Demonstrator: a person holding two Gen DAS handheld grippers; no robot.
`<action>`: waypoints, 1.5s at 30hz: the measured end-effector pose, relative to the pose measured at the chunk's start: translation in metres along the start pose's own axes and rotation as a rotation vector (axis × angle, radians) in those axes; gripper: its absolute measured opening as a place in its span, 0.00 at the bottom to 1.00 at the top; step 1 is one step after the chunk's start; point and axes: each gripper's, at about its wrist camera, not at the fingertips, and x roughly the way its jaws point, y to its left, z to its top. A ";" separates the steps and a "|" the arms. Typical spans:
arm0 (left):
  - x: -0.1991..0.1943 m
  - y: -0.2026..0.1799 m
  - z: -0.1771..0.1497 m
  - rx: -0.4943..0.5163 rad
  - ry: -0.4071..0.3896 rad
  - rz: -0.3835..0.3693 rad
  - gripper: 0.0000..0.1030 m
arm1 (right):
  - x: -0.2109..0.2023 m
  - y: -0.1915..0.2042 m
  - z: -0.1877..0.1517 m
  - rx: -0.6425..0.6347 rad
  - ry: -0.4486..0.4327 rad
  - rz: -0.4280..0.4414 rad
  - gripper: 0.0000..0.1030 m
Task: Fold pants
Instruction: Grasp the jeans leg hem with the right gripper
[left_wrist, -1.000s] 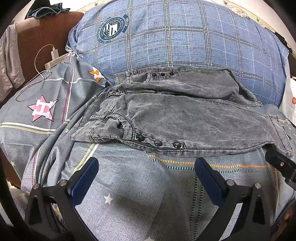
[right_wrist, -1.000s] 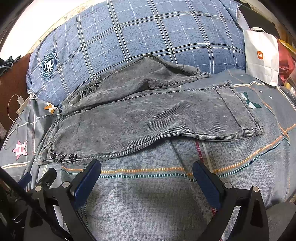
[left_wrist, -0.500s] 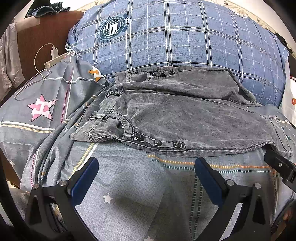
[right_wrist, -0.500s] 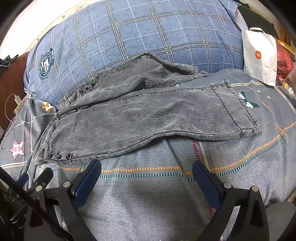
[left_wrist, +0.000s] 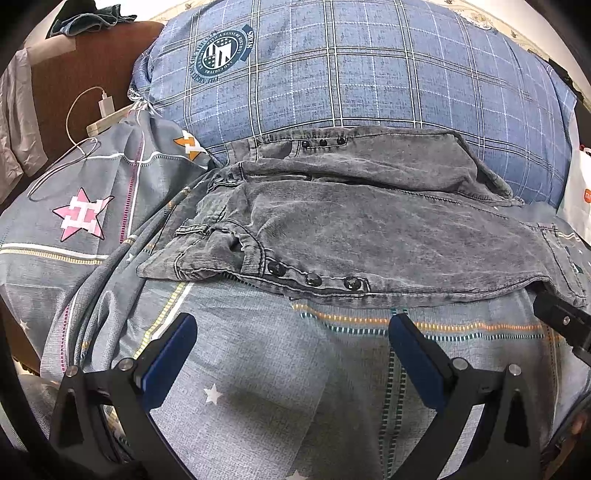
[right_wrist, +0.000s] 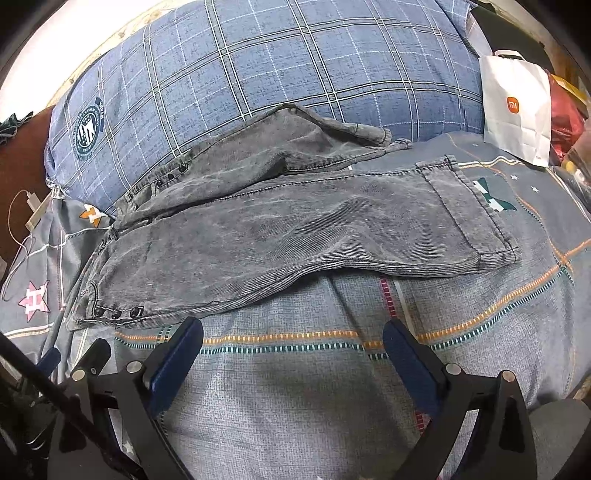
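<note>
Grey washed-denim pants (left_wrist: 369, 229) lie flat across the bed, one leg on top of the other, the far leg partly resting against a big pillow. The waistband with three dark buttons (left_wrist: 314, 279) is at the left; the leg cuff (right_wrist: 476, 218) points right. My left gripper (left_wrist: 291, 328) is open, hovering over the bedsheet just short of the buttoned hem, holding nothing. My right gripper (right_wrist: 293, 334) is open too, over the sheet in front of the near leg's lower edge, with the other gripper's tip (right_wrist: 92, 354) showing at its left.
A large blue plaid pillow (left_wrist: 351, 74) rises behind the pants. A white paper bag (right_wrist: 517, 107) stands at the right. A white charger and cable (left_wrist: 105, 107) lie by the brown headboard (left_wrist: 74, 66) at the left. Patterned grey bedsheet (right_wrist: 295, 406) spreads in front.
The right gripper's view has drifted slightly rightward and nearer the pants. The left view barely shifted. Both grippers stayed open; the pants have not moved.
</note>
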 end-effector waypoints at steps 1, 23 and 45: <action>0.000 0.000 0.000 -0.001 0.000 0.000 1.00 | 0.000 0.000 0.000 0.001 0.001 -0.001 0.97; 0.056 -0.037 0.136 0.004 0.105 -0.208 1.00 | 0.056 -0.056 0.141 0.194 0.135 0.167 0.89; 0.117 -0.043 0.123 -0.032 0.147 -0.183 1.00 | 0.245 -0.143 0.289 0.742 0.191 0.194 0.15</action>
